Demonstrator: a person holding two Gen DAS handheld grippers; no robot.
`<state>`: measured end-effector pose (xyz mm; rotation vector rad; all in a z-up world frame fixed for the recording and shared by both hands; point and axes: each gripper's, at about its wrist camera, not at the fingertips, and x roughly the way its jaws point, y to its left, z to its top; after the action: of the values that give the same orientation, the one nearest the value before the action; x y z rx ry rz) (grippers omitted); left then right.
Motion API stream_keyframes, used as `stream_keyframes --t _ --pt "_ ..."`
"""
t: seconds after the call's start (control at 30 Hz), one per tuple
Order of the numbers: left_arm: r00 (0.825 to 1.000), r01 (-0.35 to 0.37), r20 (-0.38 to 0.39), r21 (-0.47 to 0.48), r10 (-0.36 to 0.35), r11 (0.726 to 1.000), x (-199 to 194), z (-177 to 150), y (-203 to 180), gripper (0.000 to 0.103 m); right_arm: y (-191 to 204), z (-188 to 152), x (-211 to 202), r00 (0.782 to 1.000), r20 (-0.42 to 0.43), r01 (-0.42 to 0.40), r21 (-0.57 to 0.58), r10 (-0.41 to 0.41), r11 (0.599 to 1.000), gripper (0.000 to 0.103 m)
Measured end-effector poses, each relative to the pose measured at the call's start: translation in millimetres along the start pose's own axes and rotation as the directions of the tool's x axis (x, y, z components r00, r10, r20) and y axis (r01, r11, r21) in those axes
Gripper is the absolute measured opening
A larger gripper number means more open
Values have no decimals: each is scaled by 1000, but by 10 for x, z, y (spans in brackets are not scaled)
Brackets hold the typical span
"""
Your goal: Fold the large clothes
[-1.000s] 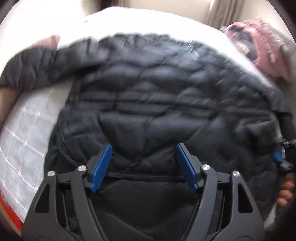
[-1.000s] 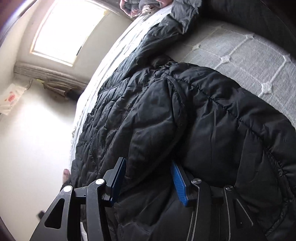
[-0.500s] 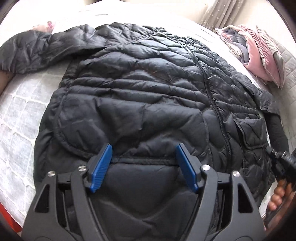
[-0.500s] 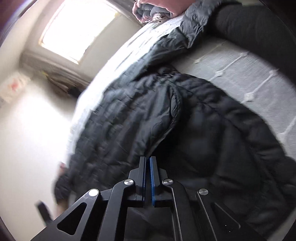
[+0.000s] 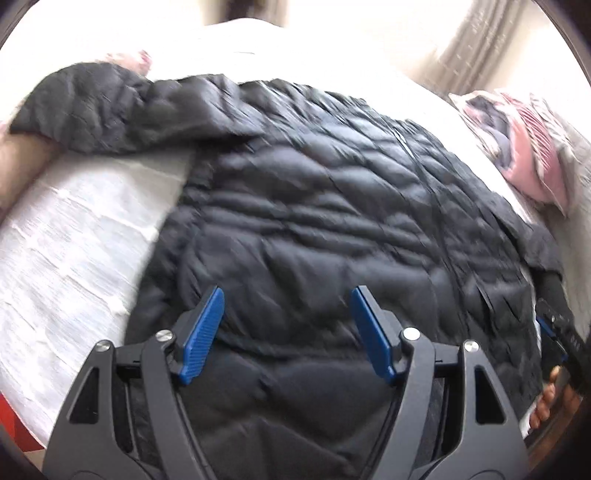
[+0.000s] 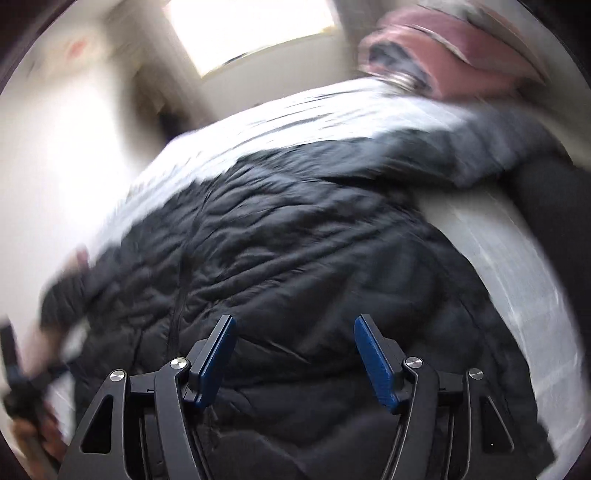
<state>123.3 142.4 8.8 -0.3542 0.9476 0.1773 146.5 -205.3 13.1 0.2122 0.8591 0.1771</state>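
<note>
Room: a bright bedroom, a window (image 6: 255, 33) at 12 o'clock in the right wrist view, pale curtains (image 5: 476, 48) at 1 o'clock in the left.
Surface: a bed (image 5: 74, 251) under a white quilted cover.
Left gripper (image 5: 288, 332): blue pads wide apart, gripping nothing, poised over the hem at 6 o'clock.
Right gripper (image 6: 295, 354): jaws opening, nothing pinched between them; fabric lies below the pads, not pressed by them.
Jacket (image 5: 332, 229): a black quilted puffer spread front-up across the bed, zipper running toward 1 o'clock in the left view, one sleeve (image 5: 103, 107) flung out to 10 o'clock.
Other sleeve (image 6: 491, 147): stretched toward 2 o'clock in the right view; blurred.
Bedding pile (image 5: 524, 147): pink and grey bundle at 2 o'clock, just beside the jacket's shoulder.
Step in hand: by the look of it, the garment is laid out flat and no fold is made yet.
Next move: likely each gripper must take a hold, on a sleeve or side edge, and carry it across the body; slippery padded cloth calls for a deep bite.
</note>
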Motion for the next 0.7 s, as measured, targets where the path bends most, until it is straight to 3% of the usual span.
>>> stream_keyframes --t 0.1,0.2,0.33,0.5,0.63,0.7 --pt "999 22 -43 -23 -23 999 136 68 14 72 245 98 224 998 -41 42 -82 -45 996 65" --pt "999 29 -34 -19 -29 999 165 79 -18 72 365 136 405 994 -44 88 -178 -98 980 53" --pt "999 -36 -29 4 36 999 211 49 -68 71 161 76 617 985 -128 94 -163 -116 982 47" --pt "991 -69 -111 -5 68 998 337 -69 -33 69 65 -72 652 970 -199 99 -194 -138 976 46" --pt "991 -67 -112 7 68 998 281 -98 -31 69 96 -151 624 963 -208 120 -240 -172 963 47" --pt "997 -37 -74 -14 36 999 149 -106 -5 69 81 -139 540 966 -207 104 -227 -152 968 47"
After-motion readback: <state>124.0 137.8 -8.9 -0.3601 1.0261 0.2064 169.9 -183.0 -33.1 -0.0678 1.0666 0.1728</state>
